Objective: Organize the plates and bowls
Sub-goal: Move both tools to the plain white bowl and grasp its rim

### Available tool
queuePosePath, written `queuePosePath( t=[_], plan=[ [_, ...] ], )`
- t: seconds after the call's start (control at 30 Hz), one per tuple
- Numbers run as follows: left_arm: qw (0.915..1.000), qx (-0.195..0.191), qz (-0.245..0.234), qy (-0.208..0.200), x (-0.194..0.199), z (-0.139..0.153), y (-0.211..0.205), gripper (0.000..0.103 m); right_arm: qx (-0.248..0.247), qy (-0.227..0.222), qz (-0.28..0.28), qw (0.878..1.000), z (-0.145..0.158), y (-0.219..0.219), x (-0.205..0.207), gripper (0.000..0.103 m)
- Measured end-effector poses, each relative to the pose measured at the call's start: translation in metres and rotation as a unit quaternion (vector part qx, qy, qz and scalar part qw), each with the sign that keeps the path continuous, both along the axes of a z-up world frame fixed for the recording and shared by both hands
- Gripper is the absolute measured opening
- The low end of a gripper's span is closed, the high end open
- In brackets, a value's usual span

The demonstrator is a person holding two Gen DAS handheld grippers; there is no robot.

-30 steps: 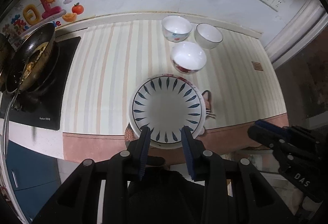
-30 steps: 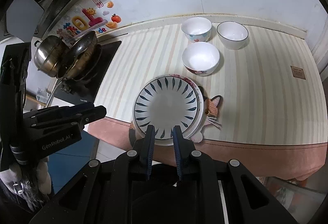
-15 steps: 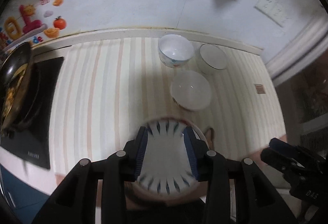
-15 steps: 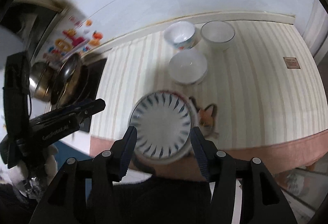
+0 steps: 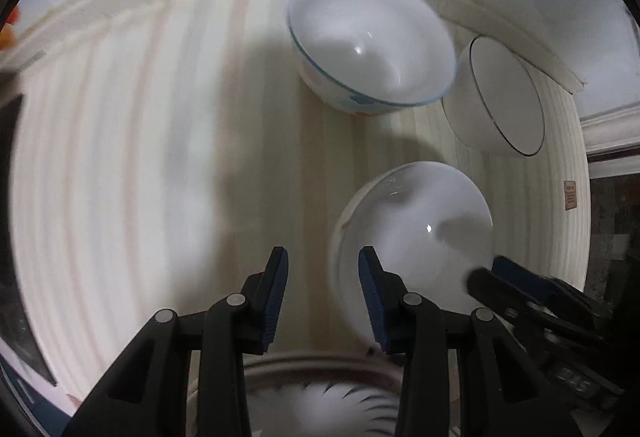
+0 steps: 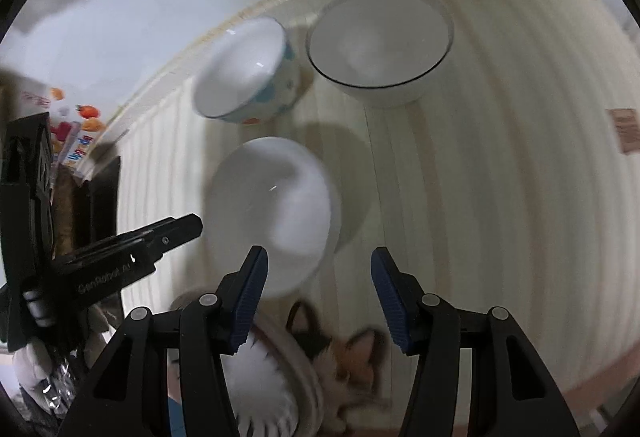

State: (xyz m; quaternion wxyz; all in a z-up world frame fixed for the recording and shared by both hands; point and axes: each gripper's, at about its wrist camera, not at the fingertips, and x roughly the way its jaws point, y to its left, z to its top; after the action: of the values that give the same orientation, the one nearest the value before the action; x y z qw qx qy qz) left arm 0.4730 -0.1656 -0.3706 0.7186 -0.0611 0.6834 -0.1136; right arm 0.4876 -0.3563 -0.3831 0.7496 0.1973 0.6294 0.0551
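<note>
Three bowls stand on the striped counter (image 5: 140,157): a plain white one (image 5: 420,233) (image 6: 272,213) nearest, a blue-patterned one (image 5: 372,49) (image 6: 244,73) and a dark-rimmed white one (image 5: 504,97) (image 6: 376,45) behind it. A plate with blue petal marks (image 5: 320,405) (image 6: 264,389) lies below the fingers. My left gripper (image 5: 323,257) is slightly open over bare counter, just left of the near bowl's rim. My right gripper (image 6: 319,257) has wide jaws that are closing. The near bowl's right edge shows between them, untouched.
A cat-shaped mat (image 6: 352,357) lies beside the plate near the counter's front edge. A black stove (image 6: 100,197) is at the left under bright wall stickers (image 6: 76,133). A small brown label (image 6: 624,129) is stuck on the counter at the right. The wall runs close behind the bowls.
Both grippers came forward and down, from off the counter's front edge, over the plate, to the near bowl. The right jaws spread wide apart; the left opened a little.
</note>
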Motion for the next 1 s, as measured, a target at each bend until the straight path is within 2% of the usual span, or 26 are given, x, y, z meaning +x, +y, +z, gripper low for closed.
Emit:
queuePosePath(
  t=[0.1,0.13,0.17,0.3,0.5,0.77,1.0],
  plan=[
    [1.0,-0.001,0.001,0.001,0.003,-0.01,-0.008,0.033,0.011,0.019,0.03,0.999,-0.024,0.001,0.018,0.029],
    [1.0,-0.005,0.002,-0.002,0.003,-0.011,-0.012,0.029,0.012,0.02,0.038,0.999,-0.029,0.002,0.021,0.021],
    [1.0,-0.004,0.003,-0.002,0.001,-0.01,-0.015,0.028,0.005,0.02,0.049,0.999,-0.032,0.004,0.025,0.02],
    [0.9997,0.013,0.01,-0.017,-0.008,-0.001,-0.027,0.028,0.002,0.014,0.075,0.997,-0.033,0.002,0.032,0.018],
    [0.999,0.009,0.015,-0.042,-0.029,0.028,-0.047,0.028,0.013,0.007,0.094,0.995,-0.019,-0.014,0.021,0.018],
    [0.998,-0.007,-0.018,-0.06,-0.065,0.057,-0.093,0.028,0.006,-0.003,0.088,0.996,0.019,-0.055,-0.023,0.018],
    [0.997,-0.014,-0.064,-0.042,-0.09,0.049,-0.134,0.028,-0.004,0.009,0.074,0.997,0.029,-0.11,-0.076,0.018]
  ],
)
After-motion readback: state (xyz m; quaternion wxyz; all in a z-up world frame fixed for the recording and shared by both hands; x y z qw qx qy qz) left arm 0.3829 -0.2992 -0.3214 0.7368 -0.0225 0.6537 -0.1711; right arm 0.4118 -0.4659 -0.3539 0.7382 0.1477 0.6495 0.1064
